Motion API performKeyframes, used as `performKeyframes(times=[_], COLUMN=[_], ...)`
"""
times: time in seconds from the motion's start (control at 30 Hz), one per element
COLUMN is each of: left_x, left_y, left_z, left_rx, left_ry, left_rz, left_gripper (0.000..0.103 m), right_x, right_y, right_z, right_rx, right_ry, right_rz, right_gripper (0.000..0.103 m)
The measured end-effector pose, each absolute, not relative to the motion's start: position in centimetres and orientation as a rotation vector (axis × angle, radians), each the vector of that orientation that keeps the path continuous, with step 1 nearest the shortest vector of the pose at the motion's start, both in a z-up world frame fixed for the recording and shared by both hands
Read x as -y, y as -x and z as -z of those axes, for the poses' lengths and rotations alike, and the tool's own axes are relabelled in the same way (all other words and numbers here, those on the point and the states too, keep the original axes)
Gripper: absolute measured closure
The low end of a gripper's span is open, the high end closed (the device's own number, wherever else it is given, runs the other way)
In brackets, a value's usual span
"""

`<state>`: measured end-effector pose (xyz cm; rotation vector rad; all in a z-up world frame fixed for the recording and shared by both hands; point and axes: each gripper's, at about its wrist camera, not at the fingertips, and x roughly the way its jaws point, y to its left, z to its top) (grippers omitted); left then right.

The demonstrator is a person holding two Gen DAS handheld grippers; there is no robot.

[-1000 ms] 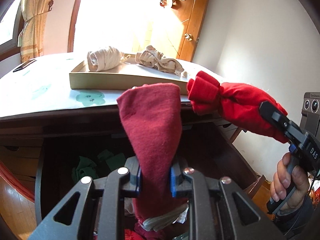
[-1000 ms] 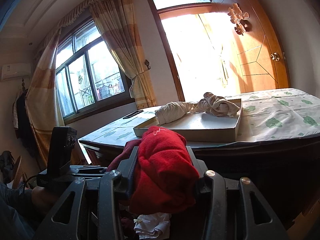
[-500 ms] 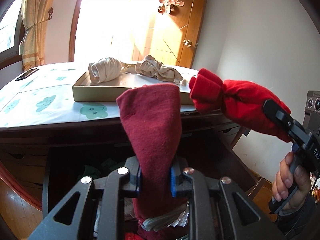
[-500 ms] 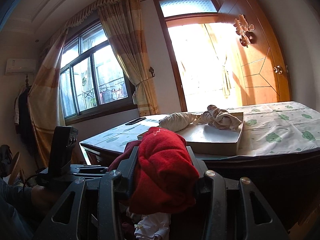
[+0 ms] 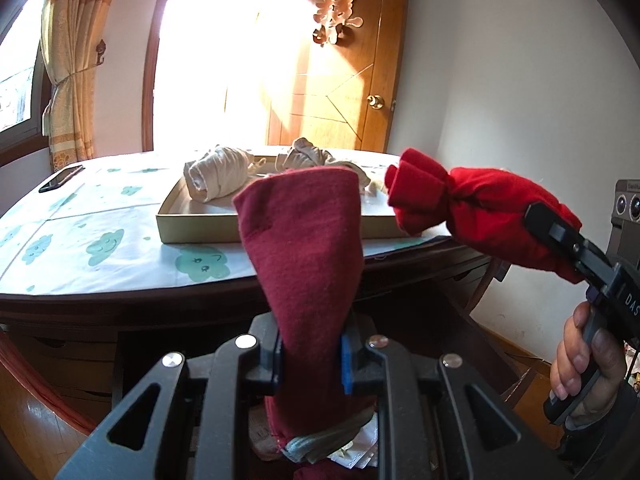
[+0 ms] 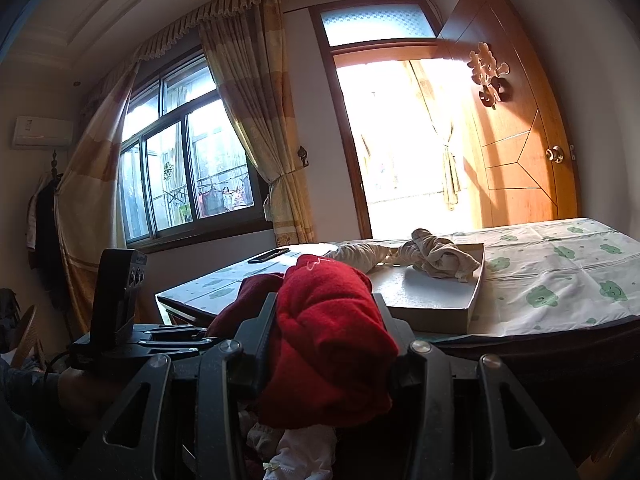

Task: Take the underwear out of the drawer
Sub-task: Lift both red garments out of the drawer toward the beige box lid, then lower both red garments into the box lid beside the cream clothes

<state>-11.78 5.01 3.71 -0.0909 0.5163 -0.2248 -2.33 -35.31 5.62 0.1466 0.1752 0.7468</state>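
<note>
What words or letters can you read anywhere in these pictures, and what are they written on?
"DAS": white letters on the side of the right gripper, cut off by the picture's edge.
A small label on top of the camera box beside it: too small to read.
Wall air conditioner: its small mark is too blurred to read.
Nothing else readable.
</note>
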Motion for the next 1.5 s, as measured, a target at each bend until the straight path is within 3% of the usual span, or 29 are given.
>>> performKeyframes(times=[1.5], left_x=[-4.7], left_y=[6.3], left_z=[-9.1], left_rx=[-0.466], left_ry=[0.011], left_rz=[0.229], left_gripper=[0.085], right_x=[34.4], right_y=[-2.8], right_z=[-9.4], right_rx=[-0.172], right_ry=[-0.091], right_rz=[-0.712], right_gripper=[0.057])
